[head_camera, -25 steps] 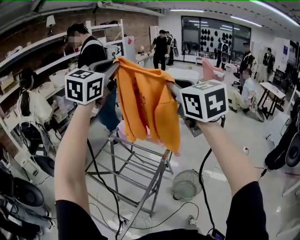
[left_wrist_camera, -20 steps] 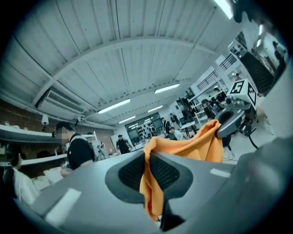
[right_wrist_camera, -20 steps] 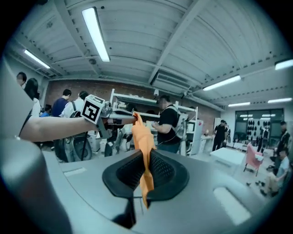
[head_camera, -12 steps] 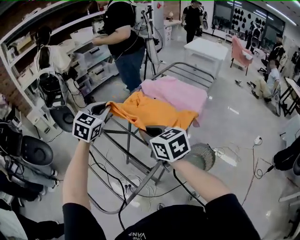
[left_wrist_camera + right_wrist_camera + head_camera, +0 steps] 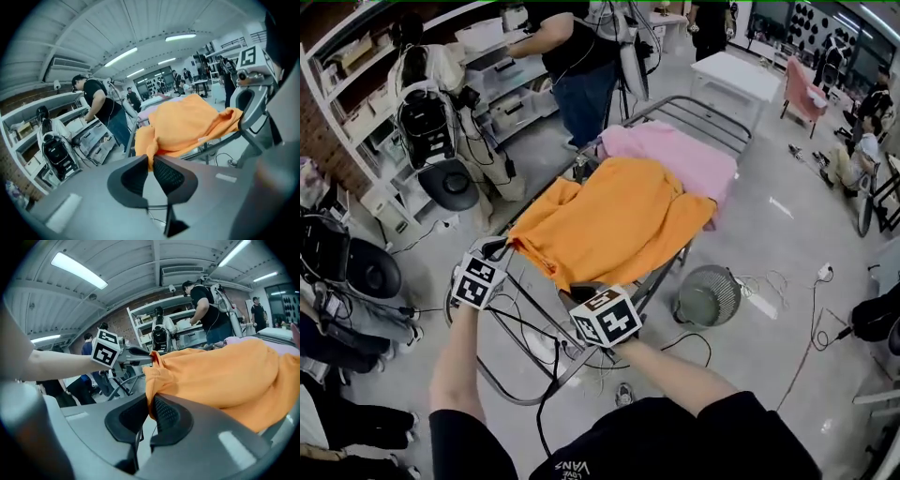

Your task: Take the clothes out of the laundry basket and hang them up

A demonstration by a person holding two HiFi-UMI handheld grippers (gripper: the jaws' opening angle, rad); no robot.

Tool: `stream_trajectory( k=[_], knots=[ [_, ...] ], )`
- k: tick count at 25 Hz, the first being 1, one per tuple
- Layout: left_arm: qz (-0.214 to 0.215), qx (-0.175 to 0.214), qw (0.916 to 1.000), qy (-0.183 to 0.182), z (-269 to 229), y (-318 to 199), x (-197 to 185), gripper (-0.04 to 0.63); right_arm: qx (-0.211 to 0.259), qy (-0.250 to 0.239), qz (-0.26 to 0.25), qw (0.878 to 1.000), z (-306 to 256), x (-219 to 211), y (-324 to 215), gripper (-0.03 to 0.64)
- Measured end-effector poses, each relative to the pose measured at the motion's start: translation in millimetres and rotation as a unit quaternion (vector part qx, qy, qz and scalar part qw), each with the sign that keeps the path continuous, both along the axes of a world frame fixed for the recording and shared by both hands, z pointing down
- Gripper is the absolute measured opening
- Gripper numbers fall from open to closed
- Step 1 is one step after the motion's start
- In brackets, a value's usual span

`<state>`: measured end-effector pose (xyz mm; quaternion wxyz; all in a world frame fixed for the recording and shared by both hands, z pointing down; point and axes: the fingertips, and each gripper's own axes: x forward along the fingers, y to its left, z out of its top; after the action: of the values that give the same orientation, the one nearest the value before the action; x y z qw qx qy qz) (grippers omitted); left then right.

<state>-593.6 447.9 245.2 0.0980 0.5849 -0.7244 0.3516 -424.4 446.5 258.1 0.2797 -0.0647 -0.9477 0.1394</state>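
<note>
- Head view: I am holding an orange shirt (image 5: 619, 220) spread over the drying rack (image 5: 673, 99), its far edge overlapping a pink cloth (image 5: 680, 161). My left tongs (image 5: 508, 247) and right tongs (image 5: 577, 289) are gripping its near edge.
- Left gripper view: the left tongs are pinching a bunched corner of the shirt, nearly closed.
- Right gripper view: the right tongs are clamping the shirt's hem tightly.

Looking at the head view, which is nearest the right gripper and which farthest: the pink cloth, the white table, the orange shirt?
1. Orange shirt, pinched in the right gripper.
2. Pink cloth, just beyond the shirt, upper right.
3. White table, far behind.
</note>
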Motion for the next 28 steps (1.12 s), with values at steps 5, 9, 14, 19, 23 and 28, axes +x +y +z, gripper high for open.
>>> stream_trajectory(
  k=[5,9,14,19,23,28],
  knots=[
    [-0.002,-0.054,0.9985,-0.007,41.7,7.5,-1.4,0.034,0.039,0.039,-0.022,0.998,25.3,-0.7,15.9,0.029],
    [0.002,-0.107,0.9943,-0.005,71.0,8.1,4.3,0.035,0.038,0.072,-0.037,0.996,44.4,10.8,21.0,0.096],
    [-0.015,-0.106,0.9941,0.014,73.7,12.6,-0.3,0.147,0.046,0.067,-0.028,0.996,45.4,28.4,13.2,0.142],
    [-0.059,-0.070,0.9958,0.005,52.0,18.5,-14.0,0.249,0.056,0.030,0.036,0.997,28.4,54.9,-28.2,0.144],
    [-0.095,-0.055,0.9939,0.010,42.9,31.0,-20.8,0.270,0.050,-0.010,0.159,0.986,14.6,86.0,-101.5,0.144],
    [-0.107,-0.030,0.9937,-0.014,22.2,32.1,-18.1,0.273,0.032,-0.024,0.319,0.947,14.0,123.0,-208.7,0.164]
  ],
)
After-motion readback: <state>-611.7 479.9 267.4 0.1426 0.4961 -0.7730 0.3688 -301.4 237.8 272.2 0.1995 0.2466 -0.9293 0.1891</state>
